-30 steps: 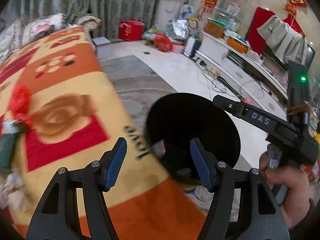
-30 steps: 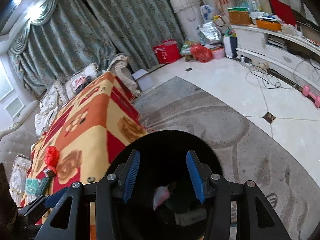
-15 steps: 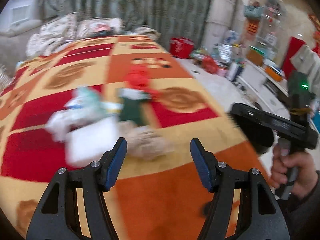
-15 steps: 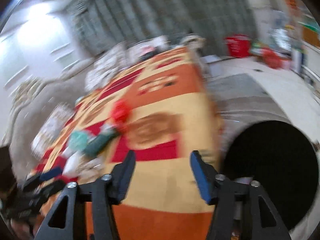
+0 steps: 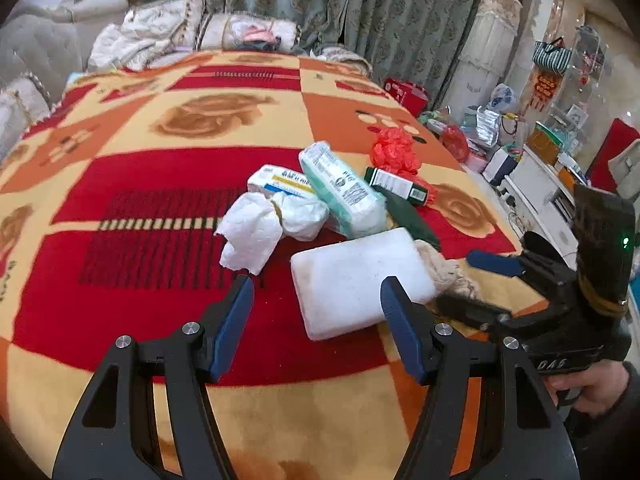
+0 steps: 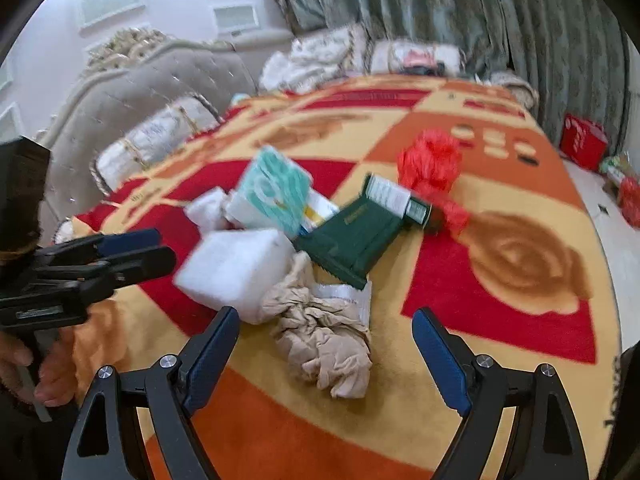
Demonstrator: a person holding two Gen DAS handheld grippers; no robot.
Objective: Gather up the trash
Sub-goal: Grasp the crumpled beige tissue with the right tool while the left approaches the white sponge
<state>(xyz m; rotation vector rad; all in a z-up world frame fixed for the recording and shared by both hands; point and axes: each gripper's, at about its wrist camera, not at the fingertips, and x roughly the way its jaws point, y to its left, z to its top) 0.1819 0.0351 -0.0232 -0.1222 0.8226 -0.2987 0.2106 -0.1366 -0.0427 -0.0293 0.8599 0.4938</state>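
Note:
A pile of trash lies on a red, orange and yellow blanket (image 5: 120, 208). It holds a white foam block (image 5: 360, 280), crumpled white tissue (image 5: 256, 232), a teal wipes pack (image 5: 340, 188), a dark green box (image 6: 352, 240), a red plastic bag (image 6: 432, 164) and crumpled beige paper (image 6: 324, 332). My left gripper (image 5: 318, 308) is open and empty just before the foam block. My right gripper (image 6: 326, 344) is open and empty, its fingers either side of the beige paper, just before it. The right gripper also shows in the left wrist view (image 5: 480, 284).
A grey tufted sofa (image 6: 132, 104) with cushions (image 5: 160, 32) stands behind the blanket. Green curtains (image 5: 360, 12) hang at the back. A white cabinet (image 5: 540, 184) and floor clutter sit to the right, beyond the blanket's edge.
Both grippers have swung away from the black bin on the floor and now face the trash pile on the blanket. The bin is out of view. Both stay open and empty.

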